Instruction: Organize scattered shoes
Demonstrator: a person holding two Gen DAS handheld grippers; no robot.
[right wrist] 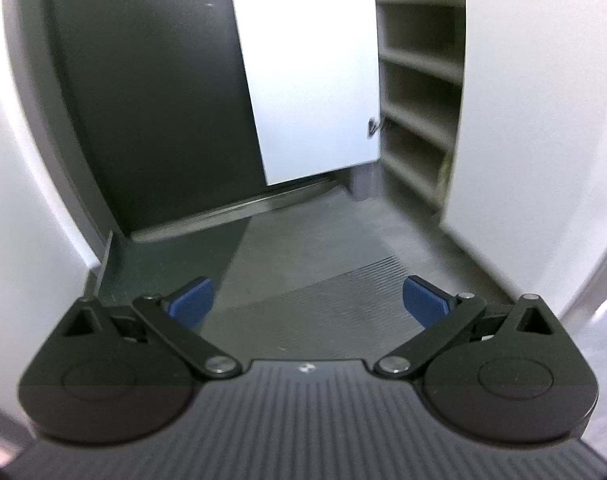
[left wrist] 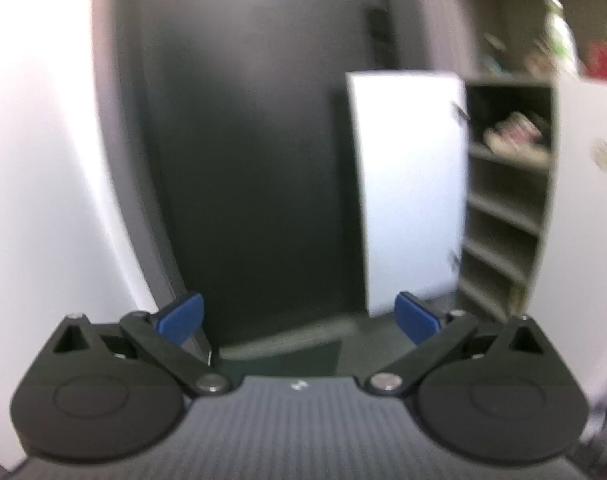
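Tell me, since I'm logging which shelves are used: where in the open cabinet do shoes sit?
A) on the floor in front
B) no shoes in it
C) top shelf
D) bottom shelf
C: in the left wrist view the shoes rest on the top shelf of the cabinet; the shelves below look bare, though the view is blurred.

The left tongs [left wrist: 299,318] and the right tongs [right wrist: 308,304] were black with blue pads [right wrist: 193,302]. The cabinet door [left wrist: 409,200] was white, the shelves [left wrist: 503,208] grey-beige. The shoes [left wrist: 515,136] looked white with pink and black, but blurred. The door [left wrist: 243,160] was dark grey. The floor [right wrist: 311,240] was grey, with a fine-striped mat [right wrist: 331,304].
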